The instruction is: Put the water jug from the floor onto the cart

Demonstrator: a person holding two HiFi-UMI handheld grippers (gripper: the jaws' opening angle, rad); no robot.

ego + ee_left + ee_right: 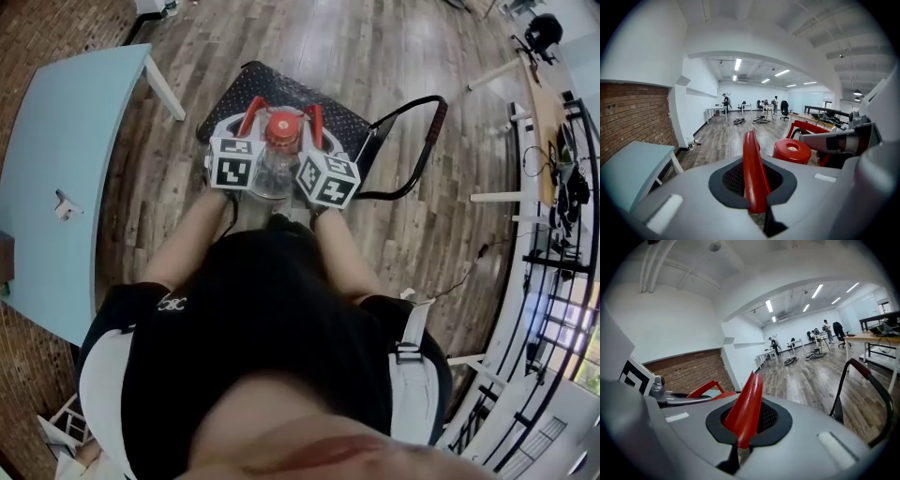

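Red-capped water jug (275, 169), between closed left tool (751, 140), right tool (753, 383), black-white markers (233, 172)

The person is wearing a black short-sleeved top (272, 319) with a small white mark (172, 302) on the left sleeve, and pale straps (105, 370) are running over both shoulders — the right one bearing a dark buckle (405, 352). The left gripper (252, 105) and right gripper (316, 111) are each showing a smooth grey housing (689, 187) marked with pale oblong patches, a black collar (723, 180) lined with mesh, and a pair of slim red jaws tapering to a point. Each is also carrying a white cube (234, 161) printed with black square markers.
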